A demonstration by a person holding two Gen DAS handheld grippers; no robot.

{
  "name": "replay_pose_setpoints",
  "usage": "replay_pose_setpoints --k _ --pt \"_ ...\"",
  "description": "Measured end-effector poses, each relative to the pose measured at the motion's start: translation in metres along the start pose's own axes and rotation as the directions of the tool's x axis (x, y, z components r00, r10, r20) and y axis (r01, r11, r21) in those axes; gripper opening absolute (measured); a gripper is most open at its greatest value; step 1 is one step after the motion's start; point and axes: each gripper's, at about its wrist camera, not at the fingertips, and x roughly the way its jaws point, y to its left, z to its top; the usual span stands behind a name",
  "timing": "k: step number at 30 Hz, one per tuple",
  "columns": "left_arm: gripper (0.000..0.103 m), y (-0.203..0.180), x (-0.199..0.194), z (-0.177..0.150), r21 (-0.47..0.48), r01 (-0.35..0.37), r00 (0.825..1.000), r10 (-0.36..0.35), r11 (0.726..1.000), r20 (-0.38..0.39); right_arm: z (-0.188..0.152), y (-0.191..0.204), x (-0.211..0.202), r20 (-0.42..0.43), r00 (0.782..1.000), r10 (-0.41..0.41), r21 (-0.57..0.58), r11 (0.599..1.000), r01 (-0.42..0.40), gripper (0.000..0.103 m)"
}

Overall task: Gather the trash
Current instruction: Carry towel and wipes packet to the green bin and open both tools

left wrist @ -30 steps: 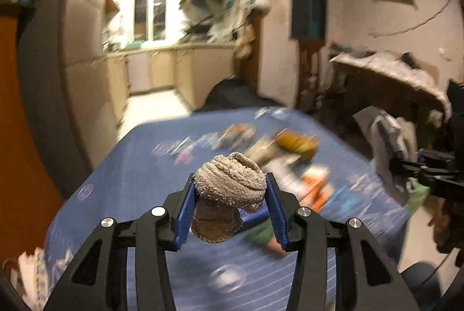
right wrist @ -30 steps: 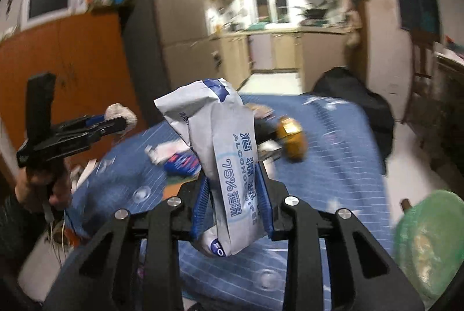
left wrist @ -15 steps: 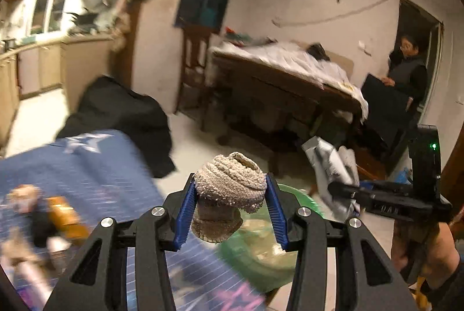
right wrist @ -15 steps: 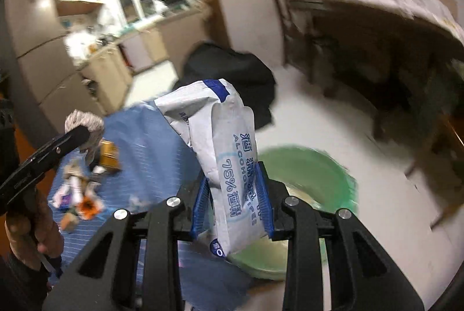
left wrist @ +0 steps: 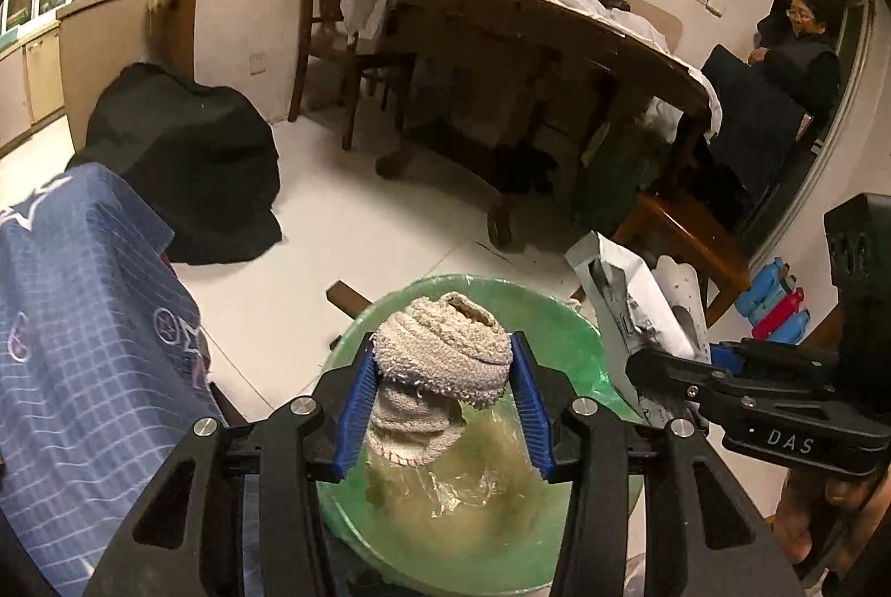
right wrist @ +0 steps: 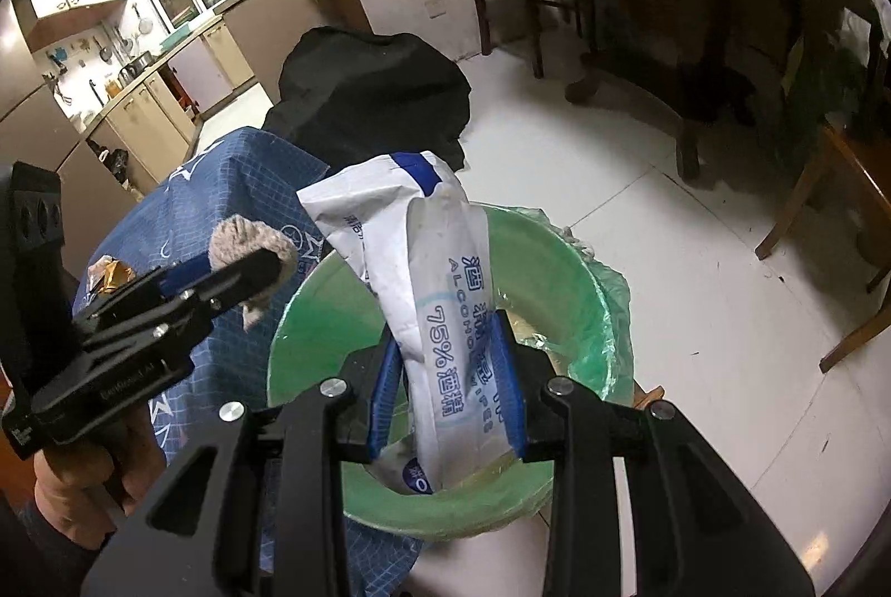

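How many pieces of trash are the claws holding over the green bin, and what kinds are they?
Rolled beige cloth, in the left claw: 1
White alcohol wipes packet, in the right claw: 1
Total over the green bin: 2

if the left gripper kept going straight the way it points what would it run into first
Most likely the clear liner inside the green bin. The left gripper, shut on a rolled beige cloth, points down into the bin's open mouth, with nothing visible between. Depth is hard to judge through the fisheye.
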Motion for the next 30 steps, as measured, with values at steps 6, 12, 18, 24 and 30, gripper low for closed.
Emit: replay_pose_setpoints --k 6,12,18,24,30 --pt "0.048 0.002 0.005 -0.012 0.009 0.014 1.000 -0.014 1.000 -0.008 0.000 -0.005 0.007 -0.011 1.000 0.003 0.007 1.000 -0.003 0.031" --pt "0.055 0.009 -0.007 -0.012 0.002 0.014 1.000 -0.014 1.000 -0.009 0.005 -0.009 0.009 -0.003 1.000 0.002 0.013 1.000 -0.002 0.039" --pt "0.069 0.008 -0.015 -0.010 0.004 0.013 1.000 -0.014 1.000 0.011 0.003 -0.013 0.005 0.010 1.000 0.003 0.023 1.000 -0.003 0.048" --pt "0.070 0.007 -0.017 -0.011 0.007 0.008 1.000 -0.008 1.000 0.012 0.002 -0.013 0.001 0.021 1.000 0.006 0.021 1.000 -0.007 0.048" --pt "0.070 0.002 -0.027 -0.013 0.016 0.006 1.000 -0.006 1.000 0.019 -0.002 -0.010 -0.004 0.030 1.000 0.006 0.012 1.000 -0.006 0.048"
